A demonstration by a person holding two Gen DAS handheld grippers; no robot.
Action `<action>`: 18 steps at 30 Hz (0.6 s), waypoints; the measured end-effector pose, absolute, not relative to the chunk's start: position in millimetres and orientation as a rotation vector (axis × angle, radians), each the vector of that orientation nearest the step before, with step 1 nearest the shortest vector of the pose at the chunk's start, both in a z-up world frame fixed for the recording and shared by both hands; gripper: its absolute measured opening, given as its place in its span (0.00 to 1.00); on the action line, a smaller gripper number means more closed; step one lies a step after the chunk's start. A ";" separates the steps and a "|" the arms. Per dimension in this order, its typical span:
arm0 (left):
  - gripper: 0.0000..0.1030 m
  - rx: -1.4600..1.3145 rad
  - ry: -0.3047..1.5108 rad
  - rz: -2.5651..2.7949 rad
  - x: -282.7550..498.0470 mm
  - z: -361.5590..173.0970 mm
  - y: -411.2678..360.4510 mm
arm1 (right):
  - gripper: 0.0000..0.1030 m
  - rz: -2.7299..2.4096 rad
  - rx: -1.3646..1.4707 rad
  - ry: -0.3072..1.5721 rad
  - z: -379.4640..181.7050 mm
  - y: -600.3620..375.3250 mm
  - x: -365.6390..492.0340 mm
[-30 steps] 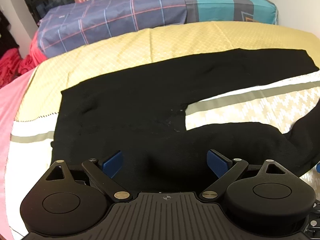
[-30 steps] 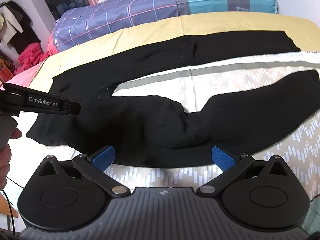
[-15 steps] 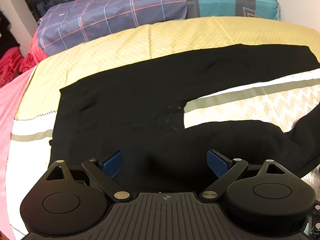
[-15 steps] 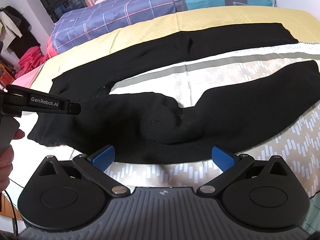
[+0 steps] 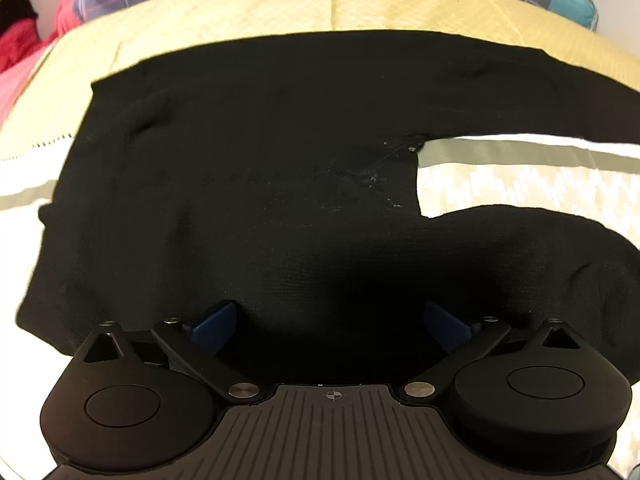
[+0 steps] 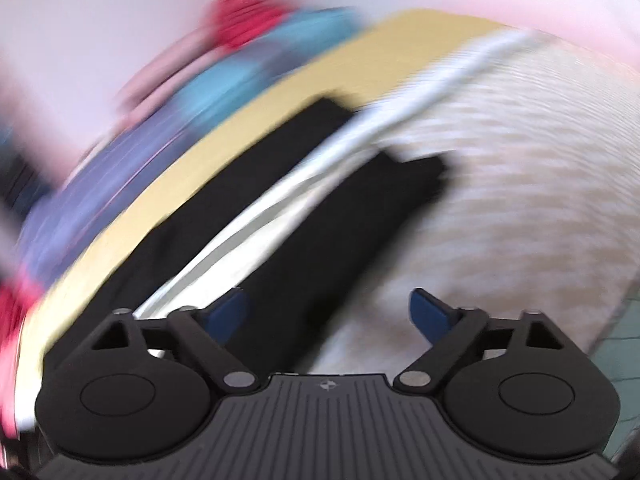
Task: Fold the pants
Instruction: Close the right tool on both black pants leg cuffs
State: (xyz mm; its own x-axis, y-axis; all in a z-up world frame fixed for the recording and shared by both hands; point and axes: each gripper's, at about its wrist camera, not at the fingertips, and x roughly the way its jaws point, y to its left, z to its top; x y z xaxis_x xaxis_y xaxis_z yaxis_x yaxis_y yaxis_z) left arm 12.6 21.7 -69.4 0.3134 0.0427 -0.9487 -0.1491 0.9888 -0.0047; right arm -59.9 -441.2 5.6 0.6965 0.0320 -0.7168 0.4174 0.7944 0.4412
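Jaws closing, right view blurred, pants [image 5: 248, 184] cropped

your right wrist view is smeared throughout, so the pants [image 6: 320, 216] ahead of its fingers have soft edges, and in your left wrist view both pant legs [image 5: 560, 248] run off the frame's right edge, cuffs unseen.

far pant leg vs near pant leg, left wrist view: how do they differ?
The far leg lies flat and runs straight along the yellow sheet. The near leg looks bunched and humped, and it lies on the patterned sheet closer to the left gripper. Both are black and join at the crotch.
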 end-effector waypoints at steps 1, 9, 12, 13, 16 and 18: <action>1.00 -0.103 1.246 0.121 12.7 -69.5 22.8 | 0.87 -0.253 0.686 0.762 -0.7 -451.6 -55.9; 1.00 -0.072 1.255 0.117 16.5 -67.9 20.8 | 0.87 -0.192 0.817 0.684 -25.8 -460.7 -5.8; 1.00 -0.063 1.254 0.122 17.0 -69.1 15.2 | 0.13 -0.160 0.730 0.769 -27.5 -455.1 12.0; 1.00 -0.060 1.254 0.123 17.5 -69.9 11.4 | 0.11 -0.157 0.706 0.754 -20.7 -456.1 8.9; 1.00 -0.065 1.252 0.120 19.8 -70.6 15.6 | 0.11 -0.245 0.625 0.604 11.6 -478.1 -28.3; 1.00 -0.081 1.254 0.104 19.2 -71.2 14.7 | 0.11 -0.316 0.641 0.615 5.3 -501.1 -45.4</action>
State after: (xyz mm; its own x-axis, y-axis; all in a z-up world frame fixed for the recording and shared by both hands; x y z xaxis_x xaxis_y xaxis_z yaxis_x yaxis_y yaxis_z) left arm 19.2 14.7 -71.2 0.3079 0.0342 -0.9508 -0.1230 0.9924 -0.0041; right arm -45.4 -501.1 5.3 0.7783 -0.0880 -0.6217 0.4538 0.7632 0.4601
